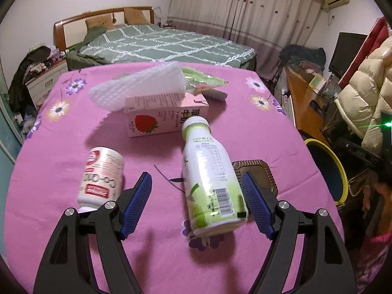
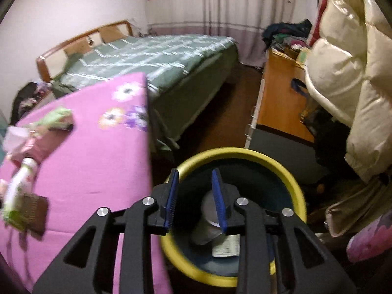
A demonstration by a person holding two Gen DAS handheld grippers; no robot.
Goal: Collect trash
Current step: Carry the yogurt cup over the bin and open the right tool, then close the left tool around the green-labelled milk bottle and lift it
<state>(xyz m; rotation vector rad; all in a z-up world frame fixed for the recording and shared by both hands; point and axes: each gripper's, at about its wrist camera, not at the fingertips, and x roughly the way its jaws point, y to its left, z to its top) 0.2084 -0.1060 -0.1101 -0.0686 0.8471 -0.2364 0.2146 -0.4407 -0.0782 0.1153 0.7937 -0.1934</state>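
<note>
The left gripper (image 1: 196,183) stands wide open around the base of a lying white-and-green plastic bottle (image 1: 210,183), its pads not touching it. Beyond the bottle lies a pink strawberry milk carton (image 1: 161,120). The right gripper (image 2: 196,191), slightly open and empty, hangs over a yellow-rimmed dark bin (image 2: 291,178) beside the bottle's table.

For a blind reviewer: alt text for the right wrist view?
The right gripper, jaws apart and empty, hangs over a yellow-rimmed bin holding a grey can and a flat packet. The pink tablecloth lies left.
</note>
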